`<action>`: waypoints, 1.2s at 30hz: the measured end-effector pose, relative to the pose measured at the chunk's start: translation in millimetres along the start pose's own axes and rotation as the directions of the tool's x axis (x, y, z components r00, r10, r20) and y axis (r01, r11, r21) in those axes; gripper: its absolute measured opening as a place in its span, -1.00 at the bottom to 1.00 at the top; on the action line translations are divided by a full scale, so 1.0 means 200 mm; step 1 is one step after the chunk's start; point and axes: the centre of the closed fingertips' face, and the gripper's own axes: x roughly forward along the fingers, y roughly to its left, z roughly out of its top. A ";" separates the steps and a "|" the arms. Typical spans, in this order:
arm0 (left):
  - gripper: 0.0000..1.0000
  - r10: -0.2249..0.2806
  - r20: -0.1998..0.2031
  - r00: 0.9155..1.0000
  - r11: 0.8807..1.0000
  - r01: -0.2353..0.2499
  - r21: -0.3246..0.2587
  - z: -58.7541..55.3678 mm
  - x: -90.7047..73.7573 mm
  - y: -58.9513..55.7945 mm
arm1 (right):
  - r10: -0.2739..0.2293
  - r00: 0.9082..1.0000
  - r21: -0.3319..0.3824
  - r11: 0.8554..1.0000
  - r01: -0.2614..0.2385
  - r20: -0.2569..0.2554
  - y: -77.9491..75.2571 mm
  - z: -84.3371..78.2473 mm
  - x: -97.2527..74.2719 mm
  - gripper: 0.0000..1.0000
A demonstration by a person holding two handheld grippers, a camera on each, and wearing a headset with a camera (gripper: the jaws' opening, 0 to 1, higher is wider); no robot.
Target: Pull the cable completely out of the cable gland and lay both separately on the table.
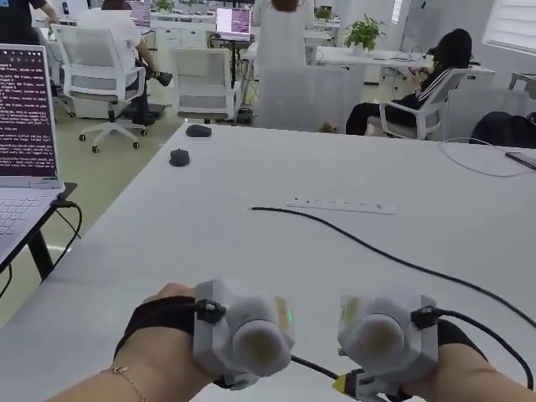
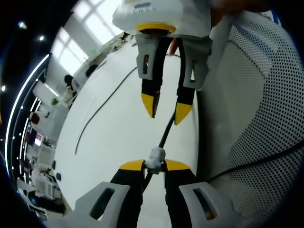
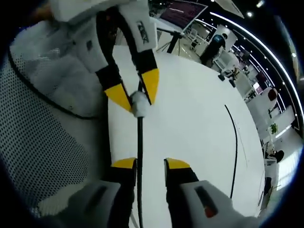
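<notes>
Jaws of left gripper (image 2: 155, 165) clamped on pale-grey plastic cable gland (image 2: 155, 158), over white table (image 1: 209, 243). Thin black cable (image 3: 140, 142) straight out of gland, long axis toward right gripper (image 3: 150, 164), between its parted jaws.

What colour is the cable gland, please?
The cable gland is white; the left gripper view shows it best.
</notes>
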 end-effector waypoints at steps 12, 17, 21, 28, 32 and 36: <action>-0.68 -0.001 0.034 0.999 1.000 0.000 0.014 0.04 -0.01 0.00 | 0.035 0.999 -0.055 0.998 -0.033 0.025 0.05 0.03 0.00 -0.93; -0.68 0.007 0.028 1.000 1.000 -0.007 -0.004 0.03 -0.01 0.01 | -0.002 0.996 -0.049 0.999 -0.002 -0.089 0.01 -0.09 0.01 -0.94; -0.68 0.010 0.027 1.000 1.000 -0.010 -0.006 0.03 -0.01 0.01 | -0.023 0.981 -0.040 0.999 0.016 -0.192 -0.02 -0.20 0.00 -0.94; -0.68 0.012 0.026 1.000 1.000 -0.012 -0.009 0.03 -0.01 0.01 | -0.019 0.970 -0.002 1.000 0.020 -0.243 -0.03 -0.27 0.00 -0.84; -0.68 0.000 0.020 1.000 1.000 0.000 0.005 0.02 -0.01 0.00 | 0.073 0.994 0.040 0.997 -0.069 -0.085 0.07 -0.10 0.02 -0.70; -0.68 -0.001 0.027 1.000 1.000 0.000 0.006 0.03 -0.01 -0.01 | 0.073 0.997 0.018 0.997 -0.073 -0.015 0.08 -0.02 0.01 -0.64</action>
